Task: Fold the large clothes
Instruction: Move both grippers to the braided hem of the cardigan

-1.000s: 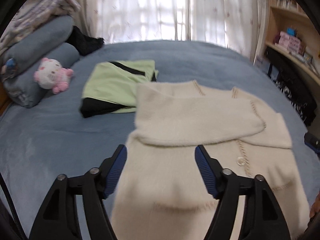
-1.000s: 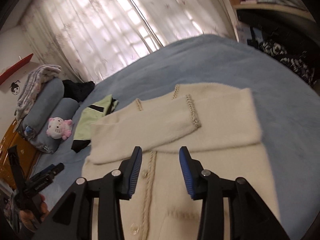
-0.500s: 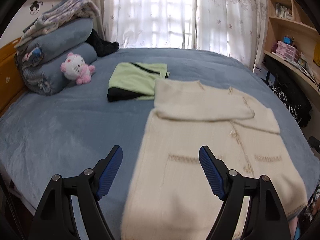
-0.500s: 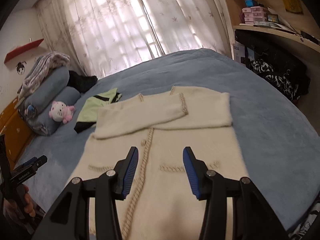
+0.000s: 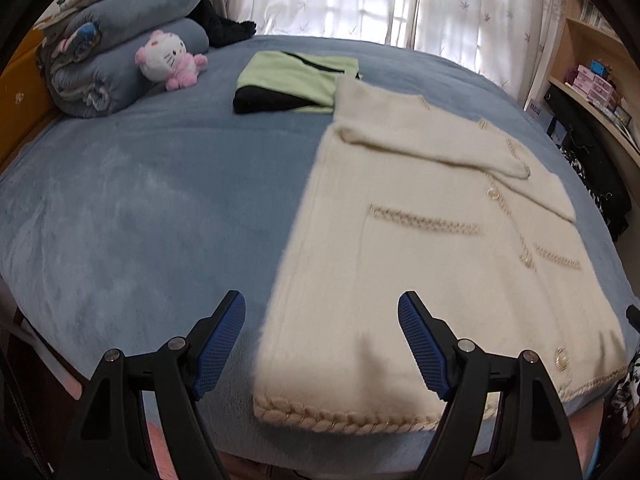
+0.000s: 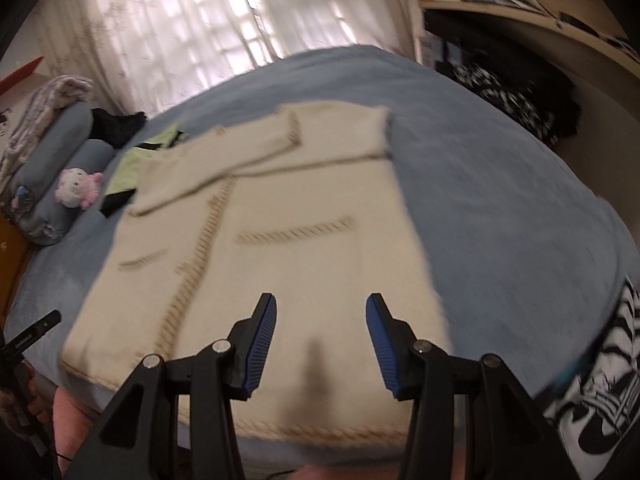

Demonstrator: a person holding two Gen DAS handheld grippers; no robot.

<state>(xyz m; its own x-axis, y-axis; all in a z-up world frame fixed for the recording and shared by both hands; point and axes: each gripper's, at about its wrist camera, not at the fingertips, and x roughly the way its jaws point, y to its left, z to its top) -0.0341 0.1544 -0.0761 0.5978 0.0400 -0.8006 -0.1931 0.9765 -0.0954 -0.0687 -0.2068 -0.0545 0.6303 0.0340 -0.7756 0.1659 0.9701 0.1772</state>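
A cream knitted cardigan [image 5: 420, 248] lies flat on the blue bed [image 5: 140, 208], both sleeves folded across its chest, its braided hem at the near bed edge. It also shows in the right wrist view [image 6: 280, 240]. My left gripper [image 5: 322, 344] is open and empty, above the hem's left corner. My right gripper [image 6: 322, 340] is open and empty, above the hem's right part. Neither touches the cloth.
A folded green and black garment [image 5: 296, 84] lies beyond the cardigan's collar. A pink plush toy [image 5: 170, 58] and rolled blue bedding [image 5: 120, 52] sit at the far left. Shelves and dark bags [image 6: 520, 96] stand to the right. Curtains hang behind.
Both grippers have drawn back from the cardigan's chest toward its hem at the near bed edge. Both stay open; the right jaws have widened. The cardigan has not moved.
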